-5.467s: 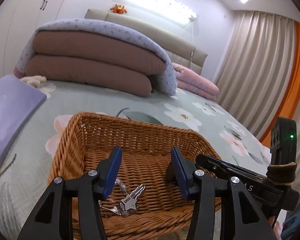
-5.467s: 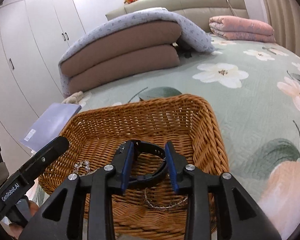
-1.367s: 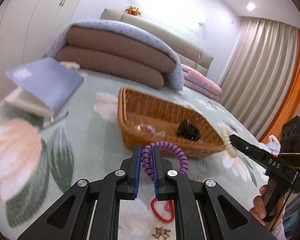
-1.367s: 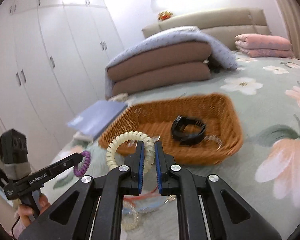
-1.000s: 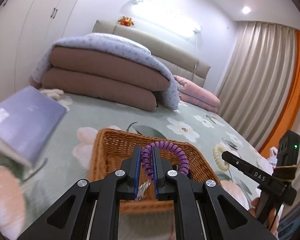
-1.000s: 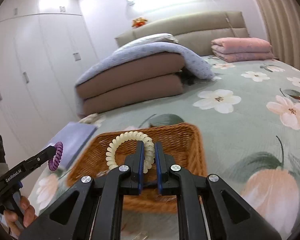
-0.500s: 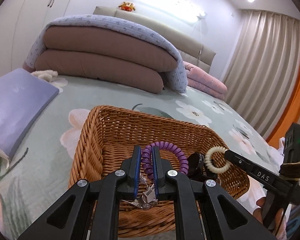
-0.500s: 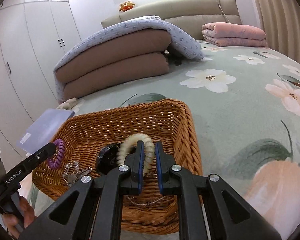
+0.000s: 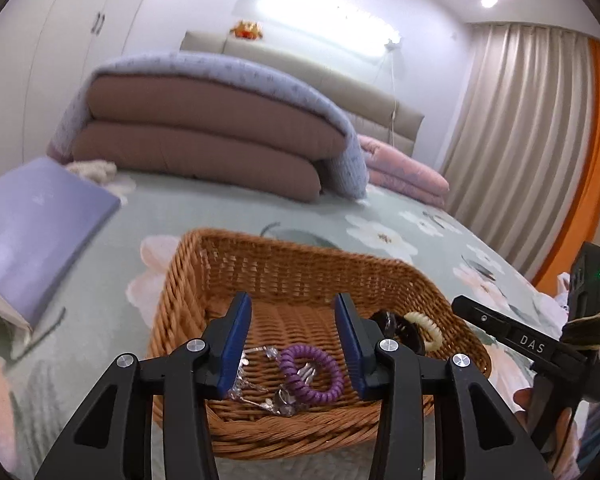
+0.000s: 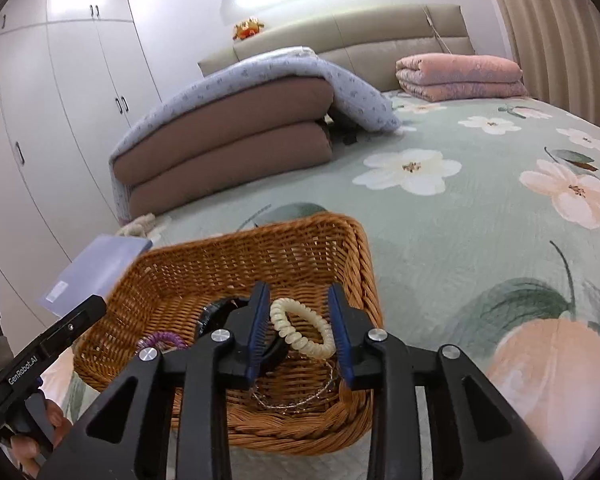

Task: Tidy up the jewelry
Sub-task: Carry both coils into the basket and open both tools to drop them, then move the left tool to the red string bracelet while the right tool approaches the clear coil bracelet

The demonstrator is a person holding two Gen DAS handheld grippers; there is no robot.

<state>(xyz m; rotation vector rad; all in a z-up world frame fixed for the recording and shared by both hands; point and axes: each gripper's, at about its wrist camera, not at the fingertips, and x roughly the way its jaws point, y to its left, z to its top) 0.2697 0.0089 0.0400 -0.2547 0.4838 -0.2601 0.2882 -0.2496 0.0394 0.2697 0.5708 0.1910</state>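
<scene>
A brown wicker basket (image 9: 300,264) (image 10: 364,264) sits on the floral bedspread. My left gripper (image 9: 294,340) is open just above its near part. A purple spiral band (image 9: 312,372) lies free in the basket on a bunch of silver keys (image 9: 278,398). My right gripper (image 10: 300,332) is open over the basket's right side. A cream spiral band (image 10: 302,334) (image 9: 422,330) lies free between its fingers, on a black wristband (image 10: 216,312) (image 9: 404,332). A thin silver chain (image 10: 296,400) lies on the basket floor below.
A lavender book (image 9: 32,228) (image 10: 96,268) lies left of the basket. Folded brown and blue quilts (image 9: 204,136) (image 10: 236,136) and a pink blanket (image 10: 460,76) lie at the head of the bed. Wardrobe doors (image 10: 60,120) are at the left, curtains (image 9: 516,152) at the right.
Both grippers have opened over the basket. The purple band has dropped from the left gripper onto the keys, and the cream band has dropped from the right gripper onto the black wristband.
</scene>
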